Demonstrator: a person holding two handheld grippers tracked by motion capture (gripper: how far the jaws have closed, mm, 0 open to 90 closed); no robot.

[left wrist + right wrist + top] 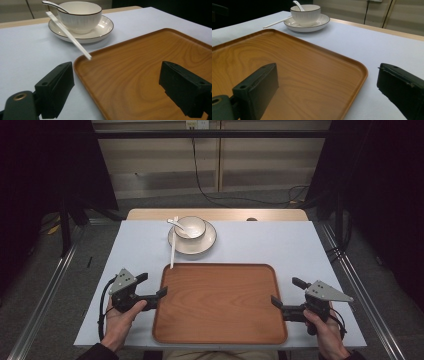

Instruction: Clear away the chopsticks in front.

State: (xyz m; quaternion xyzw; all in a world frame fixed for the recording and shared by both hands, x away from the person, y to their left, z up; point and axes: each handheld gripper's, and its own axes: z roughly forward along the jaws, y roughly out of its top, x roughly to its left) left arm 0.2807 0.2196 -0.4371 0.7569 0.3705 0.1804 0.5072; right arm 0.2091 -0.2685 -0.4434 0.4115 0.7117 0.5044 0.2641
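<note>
On the table [260, 245] we straddled the wooden tray's [220, 305] side rims with both grippers (left [152, 287], right [285, 292]), fingers apart, judging next to clamp and lift evenly.

Tray [220, 305] interior's bare, free passage btwn the left gripper [152, 287] and right gripper [282, 295] straddling its side rims, while plate [205, 245], bowl [190, 226], spoon [175, 223] and chopsticks [173, 251] crowd the cloth just beyond the far-left corner.

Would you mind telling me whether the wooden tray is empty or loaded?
Empty: the wooden tray shows bare wood throughout; the bowl sits on its plate beyond it.
</note>
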